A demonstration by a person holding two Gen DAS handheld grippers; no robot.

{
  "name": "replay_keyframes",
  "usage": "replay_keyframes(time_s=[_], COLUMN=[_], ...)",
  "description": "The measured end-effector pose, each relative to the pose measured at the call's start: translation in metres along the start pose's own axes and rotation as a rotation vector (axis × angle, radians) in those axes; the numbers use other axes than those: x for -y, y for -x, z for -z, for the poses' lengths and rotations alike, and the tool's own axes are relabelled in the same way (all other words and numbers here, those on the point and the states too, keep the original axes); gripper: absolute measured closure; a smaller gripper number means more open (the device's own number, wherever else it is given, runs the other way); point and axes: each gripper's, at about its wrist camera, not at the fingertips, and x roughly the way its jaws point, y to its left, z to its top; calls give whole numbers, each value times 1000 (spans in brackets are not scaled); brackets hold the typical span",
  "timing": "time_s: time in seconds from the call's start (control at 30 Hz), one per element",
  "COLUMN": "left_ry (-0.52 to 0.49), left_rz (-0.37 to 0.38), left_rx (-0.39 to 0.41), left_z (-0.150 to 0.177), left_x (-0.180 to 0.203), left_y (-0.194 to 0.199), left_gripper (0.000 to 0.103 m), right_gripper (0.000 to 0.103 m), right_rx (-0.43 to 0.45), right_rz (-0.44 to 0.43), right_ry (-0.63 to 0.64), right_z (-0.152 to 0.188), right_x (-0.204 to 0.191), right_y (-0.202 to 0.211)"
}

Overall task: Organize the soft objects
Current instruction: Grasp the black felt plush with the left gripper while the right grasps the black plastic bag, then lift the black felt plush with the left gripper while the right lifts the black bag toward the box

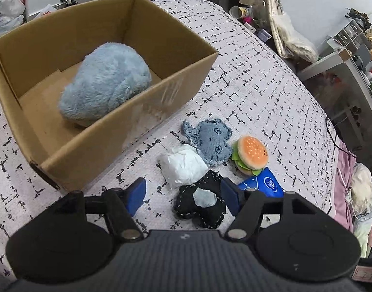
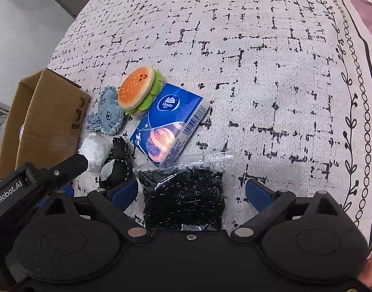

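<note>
Surface: a bed [image 1: 259,77] under a pale, black-flecked cover. A cardboard box [image 1: 127,126] stands toward its far left edge and holds one blue plush [image 1: 105,85].

Outstanding items lie clustered on the cover just beside the box's near wall: denim toy [image 1: 211,141], burger plush [image 1: 251,154], white wad [image 1: 183,166], black stitched toy [image 1: 200,203], tissue pack [image 2: 170,123] and a clear bag of black pieces [image 2: 186,194].

Left gripper [image 1: 183,194]: fingers spread, nothing held, straddling the black stitched toy from above. Right gripper [image 2: 193,192]: fingers likewise apart, empty, either side of the bag.

Assessment: sorting is at an early stage, one item boxed. The step in hand appears to be a pickup. Next, each gripper must descend, close on its item, lift clear and carry it over the box's rim. The bag's slack film may slip.
</note>
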Motion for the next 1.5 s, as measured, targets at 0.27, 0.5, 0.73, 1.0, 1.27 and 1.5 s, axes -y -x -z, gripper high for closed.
replay_keyframes(time_s=[0.27, 0.5, 0.73, 1.0, 1.27, 1.5], left_ry=[4, -3, -17, -53, -74, -88], left_rz=[-4, -2, -11, -28, -15, -12], left_rx=[-41, -75, -105, -84, -42, -5], left_z=[1, 7, 14, 14, 13, 13], left_x=[7, 19, 27, 29, 31, 32], left_y=[-13, -23, -36, -26, 0, 24], left_gripper=[37, 37, 45, 72, 72, 72], right_gripper=[46, 50, 52, 55, 56, 57], right_rx=[42, 51, 63, 91, 127, 170], right_rz=[37, 11, -3, -41, -91, -135], right_ry=[14, -27, -47, -57, -49, -51], right_z=[-1, 1, 1, 1, 8, 15], right_x=[0, 9, 14, 15, 13, 12], right_y=[3, 11, 16, 27, 46, 67])
